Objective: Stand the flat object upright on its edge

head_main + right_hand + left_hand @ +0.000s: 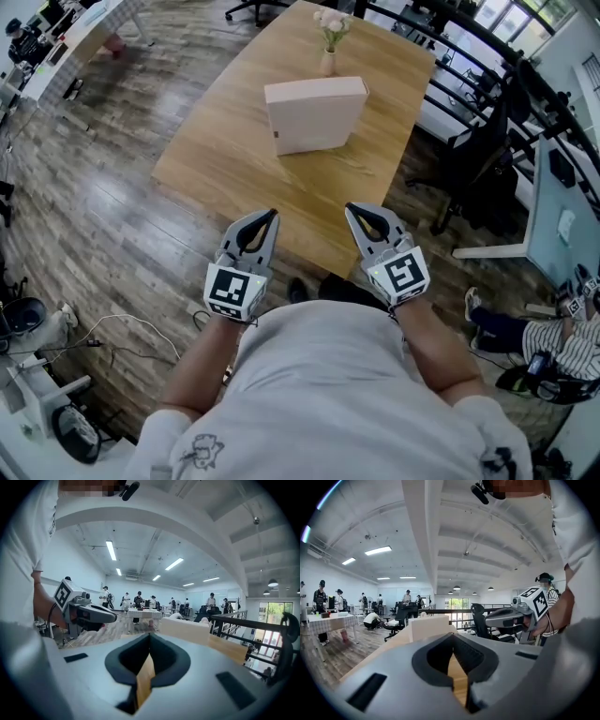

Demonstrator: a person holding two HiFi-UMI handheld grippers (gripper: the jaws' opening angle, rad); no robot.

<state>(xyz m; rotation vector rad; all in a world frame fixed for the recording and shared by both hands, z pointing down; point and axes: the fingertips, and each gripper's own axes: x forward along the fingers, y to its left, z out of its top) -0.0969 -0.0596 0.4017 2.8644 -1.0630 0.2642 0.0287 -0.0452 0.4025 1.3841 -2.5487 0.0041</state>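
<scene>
A white flat box (315, 115) rests in the middle of the wooden table (225, 141), showing a narrow top face and a broader front face. It also appears as a pale block (428, 626) ahead in the left gripper view, and as the box (187, 627) in the right gripper view. My left gripper (273, 216) hovers at the table's near edge, jaws shut with nothing between them. The right gripper (349, 209) hangs beside it, a hand's width to the right, also shut and empty. Both are well short of the box.
A small vase of flowers (329, 44) stands just behind the box. Office chairs (487, 150) and a railing line the table's right side, with a desk (561, 220) further right. A seated person (553, 347) is at the lower right. Wood floor lies to the left.
</scene>
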